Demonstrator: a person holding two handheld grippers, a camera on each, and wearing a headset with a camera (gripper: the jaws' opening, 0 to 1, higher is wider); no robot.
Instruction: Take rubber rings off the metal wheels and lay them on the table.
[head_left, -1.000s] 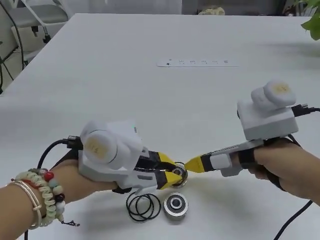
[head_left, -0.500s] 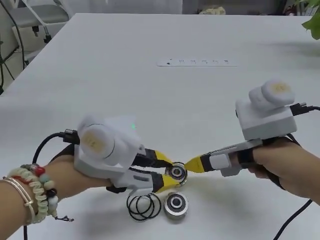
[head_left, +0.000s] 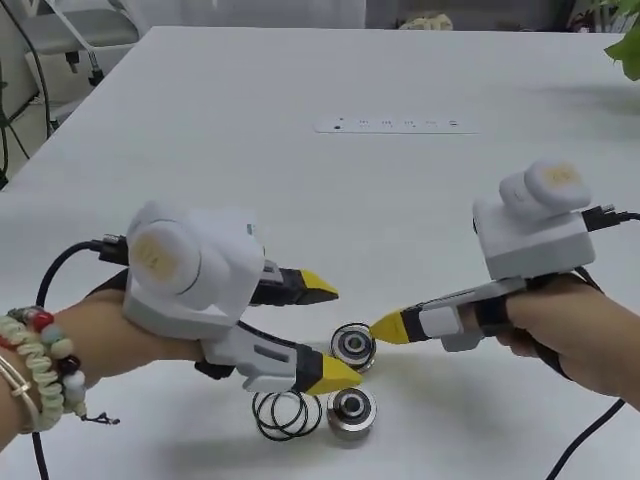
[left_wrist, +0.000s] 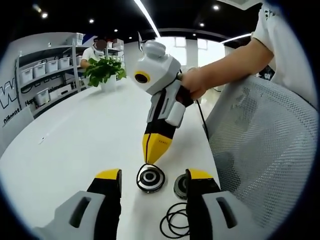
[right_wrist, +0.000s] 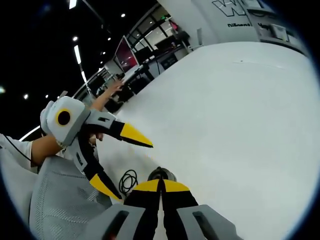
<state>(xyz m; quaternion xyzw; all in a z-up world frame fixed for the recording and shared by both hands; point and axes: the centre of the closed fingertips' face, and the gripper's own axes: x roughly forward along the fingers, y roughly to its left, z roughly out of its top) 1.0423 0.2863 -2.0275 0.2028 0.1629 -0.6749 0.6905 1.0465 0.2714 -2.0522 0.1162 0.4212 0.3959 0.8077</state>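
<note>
A metal wheel (head_left: 353, 344) (left_wrist: 151, 179) lies on the white table (head_left: 300, 170) with a black rubber ring on it. My right gripper (head_left: 378, 328) (right_wrist: 161, 187) is shut, its yellow tips pinching the ring's edge at the wheel (right_wrist: 161, 173). My left gripper (head_left: 330, 333) (left_wrist: 154, 176) stands open, one jaw on either side of that wheel and apart from it. A second, bare wheel (head_left: 351, 408) (left_wrist: 180, 186) lies just in front. Loose rubber rings (head_left: 285, 412) (left_wrist: 175, 225) (right_wrist: 128, 181) lie beside it.
A flat white strip (head_left: 395, 125) lies further back on the table. A plant (head_left: 625, 45) (left_wrist: 102, 70) stands at the far right edge. A mesh chair (left_wrist: 260, 140) is close behind the near edge.
My left gripper has opened, let go of the wheel and drawn back to the left. The wheel now rests on the table. The right gripper has stayed in place.
</note>
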